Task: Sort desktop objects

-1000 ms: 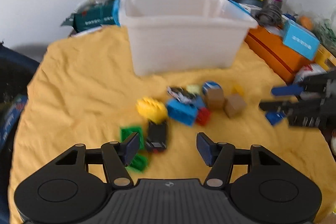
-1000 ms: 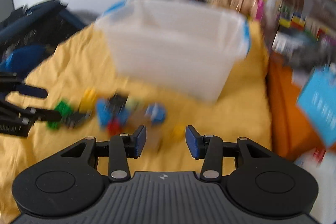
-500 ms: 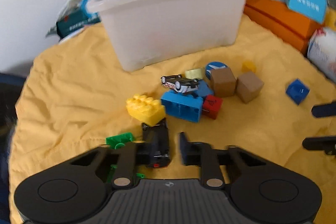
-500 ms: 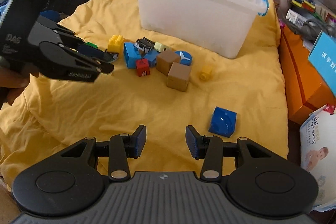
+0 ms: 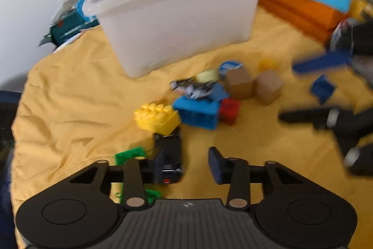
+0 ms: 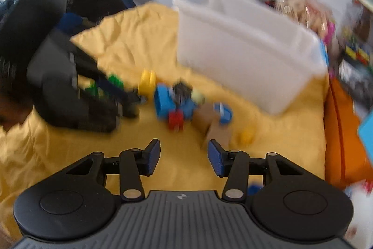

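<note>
left gripper jaws just reopening, apart, black toy car between them by the left pad on yellow cloth; right gripper widening, empty, short of brown blocks.

A surface covered by a wrinkled yellow cloth is seen. Ahead of the left tongs, a white bin and scattered toy blocks are laid on it.
</note>
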The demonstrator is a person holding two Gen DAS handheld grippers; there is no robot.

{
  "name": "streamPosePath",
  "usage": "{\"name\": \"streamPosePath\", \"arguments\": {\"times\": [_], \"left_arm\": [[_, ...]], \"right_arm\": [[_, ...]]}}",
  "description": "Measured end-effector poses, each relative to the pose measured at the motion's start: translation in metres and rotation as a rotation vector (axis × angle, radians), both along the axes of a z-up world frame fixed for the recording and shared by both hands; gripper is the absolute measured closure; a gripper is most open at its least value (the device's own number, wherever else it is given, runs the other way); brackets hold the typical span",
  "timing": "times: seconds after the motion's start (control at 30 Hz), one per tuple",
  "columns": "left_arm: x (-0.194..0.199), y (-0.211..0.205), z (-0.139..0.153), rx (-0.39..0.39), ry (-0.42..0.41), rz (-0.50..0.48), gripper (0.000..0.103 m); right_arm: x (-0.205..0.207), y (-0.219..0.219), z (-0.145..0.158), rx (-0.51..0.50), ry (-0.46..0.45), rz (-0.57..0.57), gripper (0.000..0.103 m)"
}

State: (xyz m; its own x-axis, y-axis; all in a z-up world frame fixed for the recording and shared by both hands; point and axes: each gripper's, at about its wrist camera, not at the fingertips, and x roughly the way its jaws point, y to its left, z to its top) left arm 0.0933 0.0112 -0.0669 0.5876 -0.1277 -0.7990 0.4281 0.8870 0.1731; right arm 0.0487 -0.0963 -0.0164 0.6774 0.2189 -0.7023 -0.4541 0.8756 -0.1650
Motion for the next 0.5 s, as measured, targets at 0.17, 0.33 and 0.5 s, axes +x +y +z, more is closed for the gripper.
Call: {"name": "streamPosePath", "arguments": {"times": [0.17, 0.33, 0.5], "left_arm": [[0.003, 0.023, -0.004, -0.137, 0.072, 0.053, 0.084], [-0.034, 0.036, 0.000, -0.294, 0.192, 0.090, 0.084], [-0.065, 0.023, -0.005, -0.463, 0.321, 0.048, 0.084]], "right_arm": [[0.033, 0.023, -0.003, -0.035, -0.062, 0.107, 0.056], [0.066, 0.041, -0.020, -0.067, -0.046, 0.118, 0.063], [0.081, 0.050, -0.036, -0.115, -0.027, 0.137, 0.082]]}}
